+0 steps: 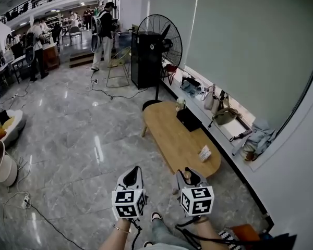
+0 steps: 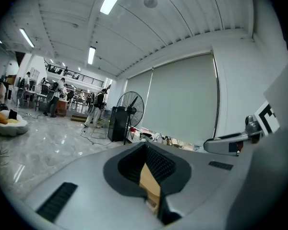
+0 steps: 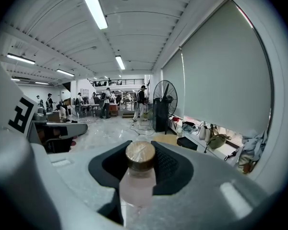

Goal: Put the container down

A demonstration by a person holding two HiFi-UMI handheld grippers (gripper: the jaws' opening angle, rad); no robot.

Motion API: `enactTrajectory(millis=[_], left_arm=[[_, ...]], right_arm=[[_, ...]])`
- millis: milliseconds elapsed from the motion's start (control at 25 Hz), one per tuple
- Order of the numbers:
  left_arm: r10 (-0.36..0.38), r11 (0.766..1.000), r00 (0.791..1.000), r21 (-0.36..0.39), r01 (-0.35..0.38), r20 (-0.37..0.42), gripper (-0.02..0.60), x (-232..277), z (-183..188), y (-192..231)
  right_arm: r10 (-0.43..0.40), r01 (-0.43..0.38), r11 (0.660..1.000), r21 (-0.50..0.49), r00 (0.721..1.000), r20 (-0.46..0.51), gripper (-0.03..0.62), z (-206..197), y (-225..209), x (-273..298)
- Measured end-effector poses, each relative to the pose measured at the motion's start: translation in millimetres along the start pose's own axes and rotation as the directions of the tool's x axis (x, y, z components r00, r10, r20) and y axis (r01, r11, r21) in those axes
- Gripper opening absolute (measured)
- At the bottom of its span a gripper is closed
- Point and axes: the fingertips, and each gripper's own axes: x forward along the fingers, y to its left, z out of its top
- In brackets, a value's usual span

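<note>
The container (image 3: 137,178) is a small translucent bottle with a round brown cap. It stands upright between the jaws of my right gripper (image 3: 140,151), which is shut on it. In the head view the right gripper (image 1: 188,175) is held low at the bottom centre, just off the near end of a low wooden table (image 1: 172,137), and the cap (image 1: 187,175) pokes out at its tip. My left gripper (image 1: 131,176) hangs beside it over the floor. In the left gripper view its (image 2: 145,148) tips meet and hold nothing.
On the table lie a black item (image 1: 189,120) and a small card box (image 1: 204,153). Bags (image 1: 219,108) line the window ledge to the right. A standing fan (image 1: 160,40) and a black cabinet (image 1: 145,60) stand beyond. Cables (image 1: 26,202) cross the marble floor; people stand far back.
</note>
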Motion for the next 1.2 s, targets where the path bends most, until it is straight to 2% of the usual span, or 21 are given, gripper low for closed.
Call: enactTrajectory(millis=[480, 1200], left_arm=[[0.0, 1.0, 1.0, 0.029, 0.0, 0.006, -0.006, 105.5, 41.5, 2.6], [-0.004, 0.997, 1.0, 0.083, 0.004, 0.002, -0.006, 234.1, 68.5, 15.4]], right_arm=[[-0.005, 0.005, 1.0, 0.013, 1.0, -0.003, 0.124, 42.9, -63.5, 85.8], [-0.019, 0.018, 1.0, 0.015, 1.0, 0.003, 0.124, 88.1, -134.5, 191.1]])
